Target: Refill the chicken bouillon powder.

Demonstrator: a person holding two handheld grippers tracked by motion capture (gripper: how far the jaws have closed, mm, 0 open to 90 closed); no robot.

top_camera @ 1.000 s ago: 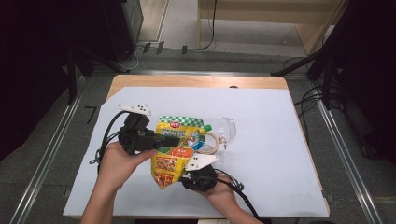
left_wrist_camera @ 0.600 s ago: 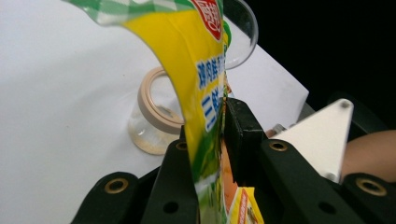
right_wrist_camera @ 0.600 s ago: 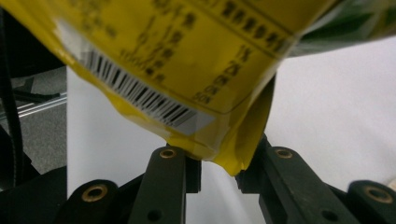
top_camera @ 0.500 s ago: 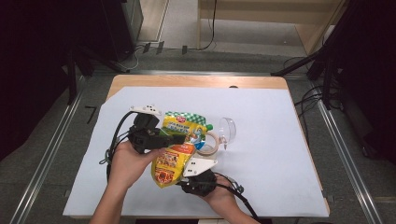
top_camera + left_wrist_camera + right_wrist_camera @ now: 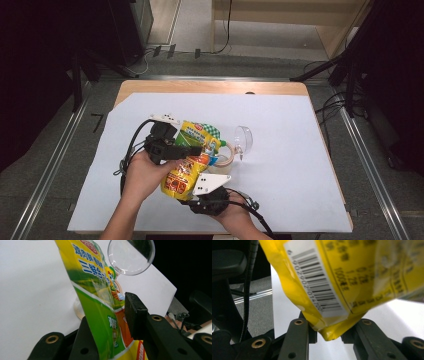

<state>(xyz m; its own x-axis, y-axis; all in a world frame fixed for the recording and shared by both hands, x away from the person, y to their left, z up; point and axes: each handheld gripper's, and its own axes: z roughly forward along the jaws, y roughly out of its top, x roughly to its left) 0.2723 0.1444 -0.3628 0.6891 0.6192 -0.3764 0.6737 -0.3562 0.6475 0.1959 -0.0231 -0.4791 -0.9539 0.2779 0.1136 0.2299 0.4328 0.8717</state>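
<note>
At the left of the high view the left gripper [image 5: 192, 150] reaches rightward from the person's hand, and its jaws have just been opening: in the left gripper view the green part of the snack pouch [image 5: 100, 315] still stands between them, but the right-hand pad stands off the film with a gap showing, so I read this as a let-go rather than a hold. The pouch [image 5: 192, 160] sits just left of the frame's centre, lifted off the white sheet [image 5: 290, 150] and tilted. Lower and slightly right, the right gripper [image 5: 207, 192] has the pouch's yellow bottom corner [image 5: 329, 327] pinched between narrowly set jaws, barcode just above them. Right of the pouch lie a tape roll [image 5: 223, 159] and a clear plastic dome [image 5: 243, 139] on the sheet. Judging from this, the pouch has been picked up and is passing to the right gripper alone; putting it down remains.
</note>
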